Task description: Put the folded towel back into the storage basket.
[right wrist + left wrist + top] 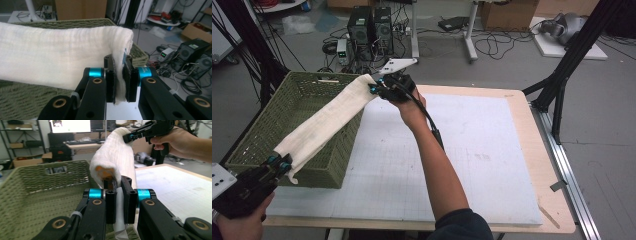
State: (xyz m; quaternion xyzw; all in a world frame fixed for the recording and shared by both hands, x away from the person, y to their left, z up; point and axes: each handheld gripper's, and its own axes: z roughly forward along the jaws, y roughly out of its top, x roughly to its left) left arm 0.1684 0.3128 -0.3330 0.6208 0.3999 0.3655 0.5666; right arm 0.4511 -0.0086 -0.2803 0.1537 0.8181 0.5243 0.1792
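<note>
A person is holding a long white cloth [324, 120] stretched between two grippers, above the right wall of a green woven basket [257, 125] that is sitting on the left part of the table [532, 150]. The left gripper [282, 164] is pinching the cloth's near end by the basket's front right corner; in the left gripper view its jaws are standing close together with the fabric [113, 160] clamped between them and a short tail hanging below. The right gripper [376, 90] is gripping the far end, near the basket's back right corner, with the person's right forearm [432, 155] reaching across a white gridded mat [462, 160] that is covering the tabletop. In the right gripper view its jaws are squeezing a folded edge of the cloth [50, 62], which is running off to the left over the basket's rim [75, 22]. The cloth is sagging slightly, sloping down from the far end to the near one.
</note>
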